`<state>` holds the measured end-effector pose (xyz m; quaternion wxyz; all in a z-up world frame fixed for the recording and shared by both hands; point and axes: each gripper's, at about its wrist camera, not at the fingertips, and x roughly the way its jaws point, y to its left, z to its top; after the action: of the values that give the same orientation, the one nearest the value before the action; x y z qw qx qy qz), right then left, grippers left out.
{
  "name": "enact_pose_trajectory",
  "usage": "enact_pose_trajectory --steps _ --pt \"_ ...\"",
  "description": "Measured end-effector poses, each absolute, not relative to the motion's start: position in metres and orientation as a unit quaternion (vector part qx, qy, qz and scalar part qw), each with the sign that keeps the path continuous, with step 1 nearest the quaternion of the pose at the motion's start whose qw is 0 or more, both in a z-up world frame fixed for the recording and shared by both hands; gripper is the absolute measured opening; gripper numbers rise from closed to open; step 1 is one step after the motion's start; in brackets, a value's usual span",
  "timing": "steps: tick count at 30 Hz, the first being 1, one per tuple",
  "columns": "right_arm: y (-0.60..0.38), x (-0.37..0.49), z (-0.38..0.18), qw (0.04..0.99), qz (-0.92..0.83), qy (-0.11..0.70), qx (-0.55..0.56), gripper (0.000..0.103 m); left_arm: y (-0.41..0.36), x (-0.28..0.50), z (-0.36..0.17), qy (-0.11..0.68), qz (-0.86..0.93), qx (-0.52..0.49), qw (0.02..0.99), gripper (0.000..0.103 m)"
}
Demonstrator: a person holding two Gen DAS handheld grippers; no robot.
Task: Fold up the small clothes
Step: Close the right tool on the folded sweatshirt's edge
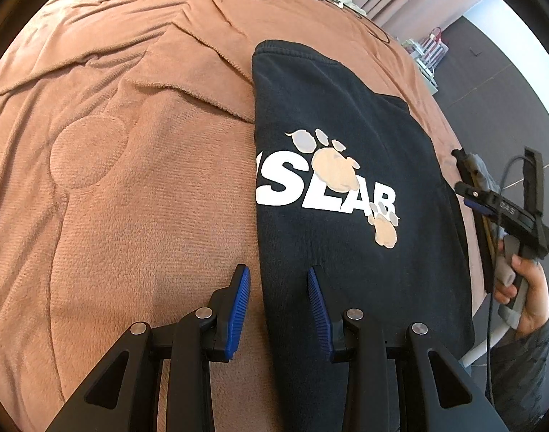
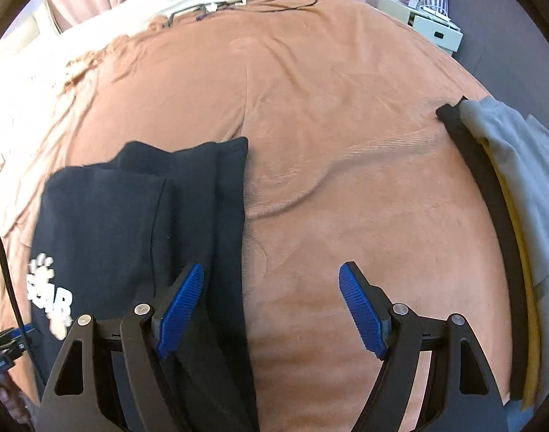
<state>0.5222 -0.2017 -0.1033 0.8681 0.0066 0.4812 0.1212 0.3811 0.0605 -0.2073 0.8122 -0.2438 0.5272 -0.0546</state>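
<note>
both hand-held grippers gape over a navy shirt (image 1: 346, 165) on a brown blanket (image 2: 346, 144).

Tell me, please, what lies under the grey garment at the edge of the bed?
Under the grey garment a yellow layer and a black layer show as edges only. What kind of clothes they are is covered.

A dark navy printed garment (image 1: 346, 187) lies folded flat on the blanket.
</note>
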Motion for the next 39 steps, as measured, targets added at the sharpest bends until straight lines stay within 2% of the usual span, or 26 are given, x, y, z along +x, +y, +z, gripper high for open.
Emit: enact_pose_trajectory --steps 9,12,13,19,24,27,29,32,33,34,39 --pt "-0.214 0.507 -0.096 0.856 0.194 0.477 0.046 0.075 0.063 0.379 -0.208 0.527 -0.049 -0.25 0.811 0.037" --pt "-0.215 0.513 -0.094 0.855 0.216 0.468 0.062 0.056 0.064 0.378 -0.208 0.527 -0.049 -0.252 0.81 0.037" --pt "-0.213 0.514 -0.093 0.855 0.219 0.466 0.065 0.052 0.064 0.378 -0.209 0.527 -0.048 -0.253 0.81 0.037" --pt "-0.205 0.535 -0.098 0.858 0.223 0.459 0.06 0.04 0.066 0.381 -0.208 0.532 -0.043 -0.257 0.806 0.037" --pt "-0.192 0.559 -0.111 0.855 0.218 0.467 0.052 0.04 0.067 0.388 -0.207 0.532 -0.037 -0.259 0.805 0.037" --pt "-0.187 0.573 -0.121 0.851 0.216 0.475 0.054 0.032 0.066 0.391 -0.206 0.532 -0.036 -0.256 0.806 0.037" --pt "-0.187 0.579 -0.124 0.85 0.216 0.477 0.056 0.031 0.066 0.393 -0.206 0.534 -0.036 -0.254 0.806 0.037" --pt "-0.188 0.587 -0.127 0.846 0.219 0.481 0.068 0.014 0.065 0.396 -0.206 0.535 -0.035 -0.251 0.806 0.037" --pt "-0.189 0.588 -0.126 0.847 0.218 0.48 0.068 0.003 0.064 0.396 -0.206 0.535 -0.035 -0.25 0.806 0.037" --pt "-0.19 0.589 -0.126 0.849 0.215 0.479 0.064 0.0 0.064 0.397 -0.206 0.535 -0.034 -0.25 0.806 0.037" --pt "-0.196 0.577 -0.112 0.867 0.206 0.452 0.05 0.0 0.067 0.402 -0.203 0.534 -0.035 -0.257 0.805 0.037"
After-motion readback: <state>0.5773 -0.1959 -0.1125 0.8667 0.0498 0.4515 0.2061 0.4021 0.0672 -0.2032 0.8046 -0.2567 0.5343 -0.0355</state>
